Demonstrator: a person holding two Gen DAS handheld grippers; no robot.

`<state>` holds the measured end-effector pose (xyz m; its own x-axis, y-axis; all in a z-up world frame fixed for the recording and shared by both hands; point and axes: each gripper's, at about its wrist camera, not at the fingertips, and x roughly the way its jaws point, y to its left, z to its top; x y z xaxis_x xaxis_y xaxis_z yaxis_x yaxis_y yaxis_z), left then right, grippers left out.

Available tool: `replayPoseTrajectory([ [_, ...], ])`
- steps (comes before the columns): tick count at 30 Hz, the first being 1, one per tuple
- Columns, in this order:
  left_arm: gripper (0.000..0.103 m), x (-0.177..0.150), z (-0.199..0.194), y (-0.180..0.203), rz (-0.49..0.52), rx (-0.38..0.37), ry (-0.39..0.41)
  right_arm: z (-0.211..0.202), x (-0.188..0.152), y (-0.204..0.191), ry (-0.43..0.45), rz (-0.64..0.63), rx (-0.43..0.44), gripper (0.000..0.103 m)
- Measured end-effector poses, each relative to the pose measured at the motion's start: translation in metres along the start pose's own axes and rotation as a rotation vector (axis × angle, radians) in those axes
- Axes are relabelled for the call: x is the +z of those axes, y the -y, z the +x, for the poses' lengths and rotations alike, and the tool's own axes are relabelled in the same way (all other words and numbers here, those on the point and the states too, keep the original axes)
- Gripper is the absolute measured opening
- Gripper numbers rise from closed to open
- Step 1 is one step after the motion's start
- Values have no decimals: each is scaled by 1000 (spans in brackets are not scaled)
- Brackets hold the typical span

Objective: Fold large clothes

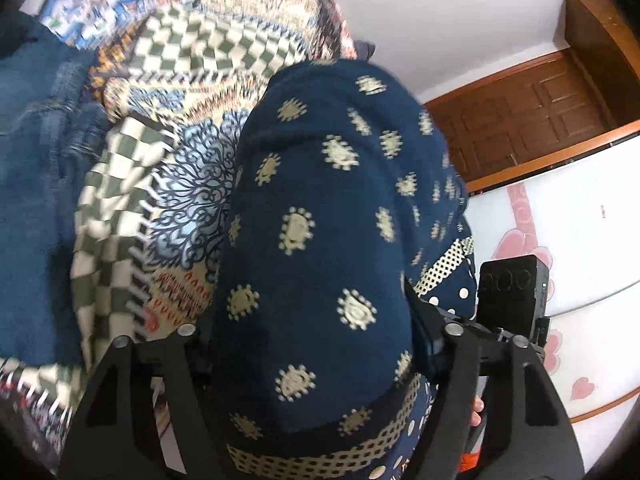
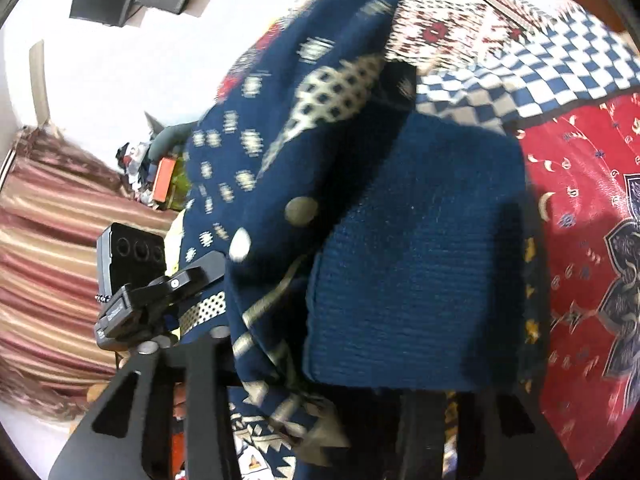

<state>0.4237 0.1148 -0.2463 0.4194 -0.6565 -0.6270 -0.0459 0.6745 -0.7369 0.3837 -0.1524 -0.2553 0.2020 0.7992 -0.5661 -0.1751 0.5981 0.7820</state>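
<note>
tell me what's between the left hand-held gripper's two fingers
A thick fold of the navy sweater fills the gap in the left hand-held gripper, seen in the left wrist view.

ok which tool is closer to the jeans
Left. The jeans lie off to the left of the left tool, across a strip of bedspread. The right tool is on the far side of the sweater, farther from them.

Fingertips of the left gripper (image 1: 316, 364) buried under the navy patterned sweater (image 1: 320, 248), right gripper (image 2: 340, 412) tips hidden by the same knit, jeans (image 1: 36, 168) cut off at the edge, bedspread (image 1: 192, 64) motion-blurred, shelf clutter (image 2: 160, 172) too small to tell.
</note>
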Motion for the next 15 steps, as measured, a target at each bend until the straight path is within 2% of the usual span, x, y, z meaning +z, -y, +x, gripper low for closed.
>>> replayPoseTrajectory([
  [4,67,-12,-39,10,40,9,43,5,-5,-33,-9,-68,-6,34],
  [8,67,-14,-96,19,88,23,118,13,-1,-76,6,-126,16,34],
  [15,67,3,-182,9,109,40,246,48,22,-157,35,-241,41,34],
])
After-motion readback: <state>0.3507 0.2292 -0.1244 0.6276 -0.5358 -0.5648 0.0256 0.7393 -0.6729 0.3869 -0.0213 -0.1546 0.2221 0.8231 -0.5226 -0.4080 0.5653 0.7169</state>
